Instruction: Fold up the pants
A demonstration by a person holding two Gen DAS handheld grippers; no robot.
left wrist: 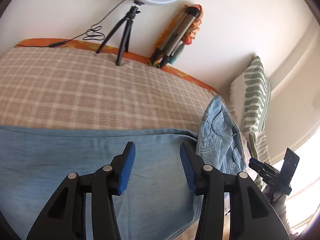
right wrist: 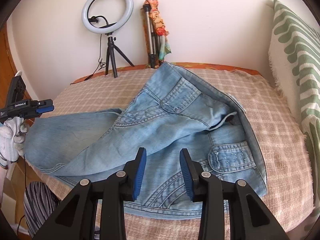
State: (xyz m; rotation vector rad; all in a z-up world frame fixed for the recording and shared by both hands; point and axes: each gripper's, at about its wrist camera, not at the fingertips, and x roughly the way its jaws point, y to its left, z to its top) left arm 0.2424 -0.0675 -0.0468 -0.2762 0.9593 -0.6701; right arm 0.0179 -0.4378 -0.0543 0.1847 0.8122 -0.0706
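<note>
Right gripper [right wrist: 163,160], jaws apart and empty, poised above the seat of the light-blue jeans [right wrist: 152,132]. Left gripper [left wrist: 157,156], jaws likewise apart and empty, above the leg portion; in the right wrist view it appears at the left edge, held by a white-gloved hand [right wrist: 12,138]. The jeans lie on the checked bedspread [right wrist: 280,140], waistband rumpled, one leg crossing over the other. Ring light [right wrist: 107,10], folded tripod [right wrist: 154,40] and striped pillow [right wrist: 296,60] border the bed.
</note>
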